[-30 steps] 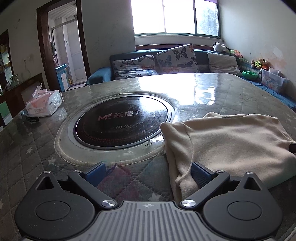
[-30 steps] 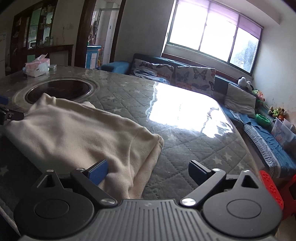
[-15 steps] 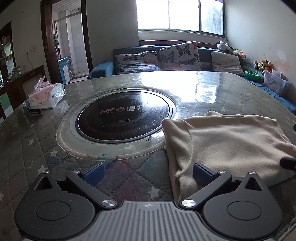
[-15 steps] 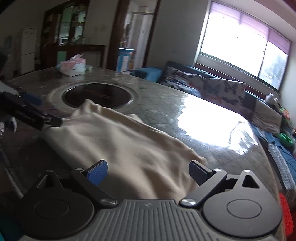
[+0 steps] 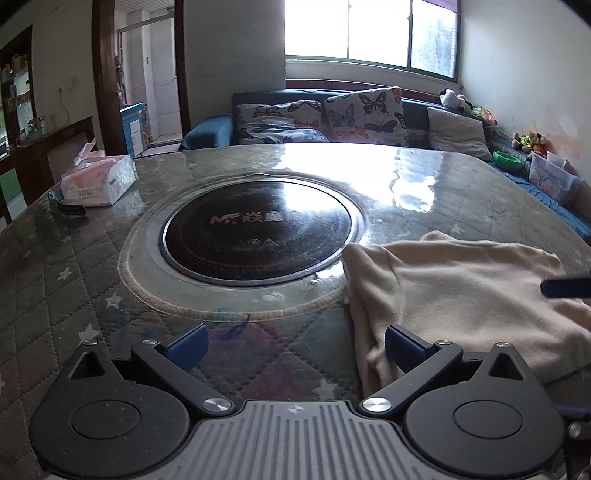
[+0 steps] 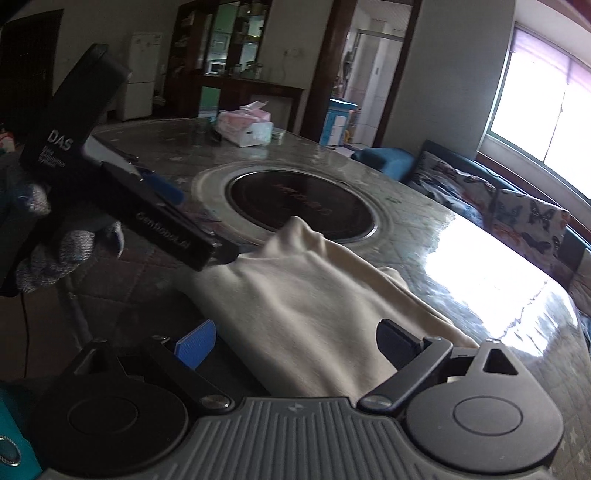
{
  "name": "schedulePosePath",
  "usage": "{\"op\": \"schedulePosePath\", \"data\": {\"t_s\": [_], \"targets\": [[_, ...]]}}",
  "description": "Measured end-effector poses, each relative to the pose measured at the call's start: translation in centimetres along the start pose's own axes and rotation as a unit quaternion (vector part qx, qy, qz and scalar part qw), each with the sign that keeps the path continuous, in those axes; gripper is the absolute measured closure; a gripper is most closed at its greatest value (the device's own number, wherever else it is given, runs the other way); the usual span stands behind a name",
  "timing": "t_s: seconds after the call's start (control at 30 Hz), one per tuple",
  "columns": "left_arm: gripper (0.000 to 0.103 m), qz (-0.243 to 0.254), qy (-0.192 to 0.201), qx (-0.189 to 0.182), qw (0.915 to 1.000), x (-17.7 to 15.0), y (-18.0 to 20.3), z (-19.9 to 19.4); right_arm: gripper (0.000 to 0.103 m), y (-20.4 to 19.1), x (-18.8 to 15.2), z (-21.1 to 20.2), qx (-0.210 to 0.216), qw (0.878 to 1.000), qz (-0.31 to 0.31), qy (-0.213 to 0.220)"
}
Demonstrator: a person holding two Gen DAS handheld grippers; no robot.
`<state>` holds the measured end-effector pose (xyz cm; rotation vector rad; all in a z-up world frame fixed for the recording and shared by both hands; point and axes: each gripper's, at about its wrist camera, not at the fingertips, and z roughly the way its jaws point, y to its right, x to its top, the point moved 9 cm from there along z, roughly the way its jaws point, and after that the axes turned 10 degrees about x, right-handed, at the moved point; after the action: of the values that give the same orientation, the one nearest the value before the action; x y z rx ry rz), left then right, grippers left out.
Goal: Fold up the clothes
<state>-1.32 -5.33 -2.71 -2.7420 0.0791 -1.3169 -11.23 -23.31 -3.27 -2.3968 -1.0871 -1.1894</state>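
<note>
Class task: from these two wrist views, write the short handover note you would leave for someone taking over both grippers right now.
Left gripper: open, holding nothing, low over the table at the left edge of the cream garment; its right finger is at the cloth's near corner.
Right gripper: open, holding nothing, its fingers to either side of the garment's near end.
Garment: lies bunched in a rough, wrinkled fold beside the round black hob. A tissue box sits at the far left.
Done: a rough fold at most.
Left: grip the edges, smooth it, complete the fold.

Blown-out window [image 5: 369, 31] backlight, tabletop [image 6: 484, 266] glare, fisheye-bent edges
</note>
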Motion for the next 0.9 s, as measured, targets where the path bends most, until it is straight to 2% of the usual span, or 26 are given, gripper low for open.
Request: {"op": "schedulePosePath", "data": {"t_s": [0.23, 0.4, 0.5, 0.67, 0.73, 0.8, 0.83, 0.9], "targets": [[0.0, -0.05, -0.017, 0.017, 0.9985, 0.6, -2.9, 0.6, 0.016, -2.0, 1.2, 1.7, 0.029, 0.999, -0.034, -0.012], [0.0, -0.07, -0.025, 0.006, 0.9973, 0.8, -3.4, 0.6, 0.025, -3.7, 2.0, 3.4, 0.05, 0.996, -0.065, -0.021], [0.0, -0.086, -0.038, -0.015, 0.9954, 0.7, -3.2, 0.7, 0.038, -4.7, 2.2, 4.6, 0.057, 0.994, -0.09, -0.032], [0.0, -0.131, -0.07, -0.051, 0.9875, 0.5, -3.0, 1.1, 0.049, -5.3, 2.3, 5.8, 0.051, 0.991, -0.116, -0.043], [0.0, -0.153, -0.086, -0.072, 0.9818, 0.4, -2.7, 1.2, 0.062, -5.2, 2.4, 6.0, 0.053, 0.991, -0.112, -0.044], [0.0, -0.168, -0.098, -0.089, 0.9769, 0.3, -2.3, 1.4, 0.071, -4.9, 2.5, 6.0, 0.053, 0.992, -0.104, -0.042], [0.0, -0.174, -0.103, -0.095, 0.9747, 0.3, -2.1, 1.4, 0.08, -4.7, 2.6, 6.0, 0.054, 0.993, -0.099, -0.041], [0.0, -0.188, -0.112, -0.105, 0.97, 0.2, -1.8, 1.5, 0.088, -4.4, 2.9, 5.8, 0.06, 0.994, -0.083, -0.035]]}}
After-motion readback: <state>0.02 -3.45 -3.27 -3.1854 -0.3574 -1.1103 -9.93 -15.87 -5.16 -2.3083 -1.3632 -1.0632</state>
